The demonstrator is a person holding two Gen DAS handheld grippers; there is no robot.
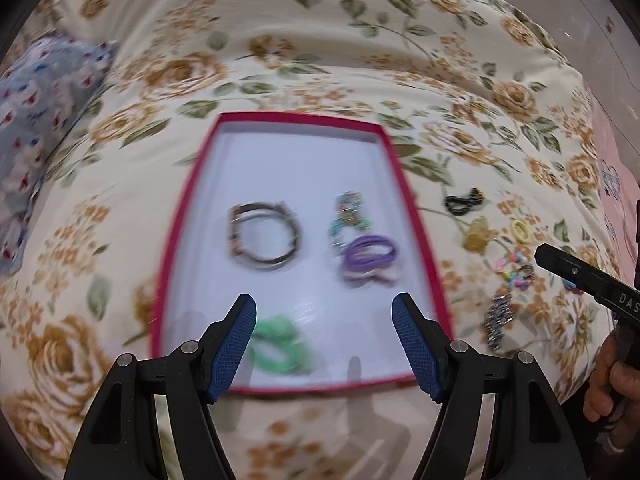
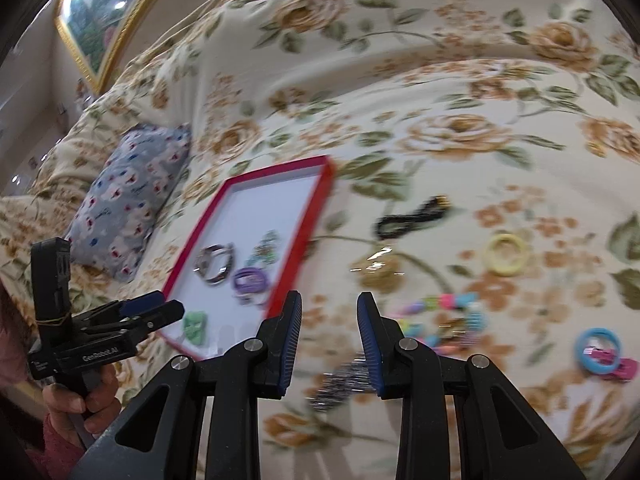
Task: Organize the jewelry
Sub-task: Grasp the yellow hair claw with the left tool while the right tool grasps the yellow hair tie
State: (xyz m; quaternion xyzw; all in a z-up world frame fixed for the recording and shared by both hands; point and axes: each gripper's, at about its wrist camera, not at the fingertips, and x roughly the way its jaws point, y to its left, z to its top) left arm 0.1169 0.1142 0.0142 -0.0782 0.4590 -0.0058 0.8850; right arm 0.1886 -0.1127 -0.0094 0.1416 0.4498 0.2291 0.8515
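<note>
A red-rimmed tray [image 1: 188, 216] with a white floor lies on the flowered bedspread. It holds a dark bangle [image 1: 260, 236], a multicoloured bead piece [image 1: 348, 216], purple hair ties [image 1: 368, 258] and a green scrunchie [image 1: 280, 346]. My left gripper [image 1: 324, 308] hovers open over the tray's near end, the scrunchie lying free below it. To the right of the tray [image 2: 320, 200], my right gripper [image 2: 329, 304] stands partly open and holds nothing. A silver sparkly piece [image 2: 344, 380] lies on the cloth under it. The left gripper [image 2: 160, 308] shows at the tray's near corner.
Loose on the bedspread right of the tray are a black necklace [image 2: 412, 216], a gold piece [image 2: 376, 272], a yellow ring [image 2: 505, 254], a coloured bead bracelet [image 2: 440, 320] and a blue ring with a pink clip [image 2: 600, 350]. A grey patterned pillow [image 2: 128, 200] lies to the left.
</note>
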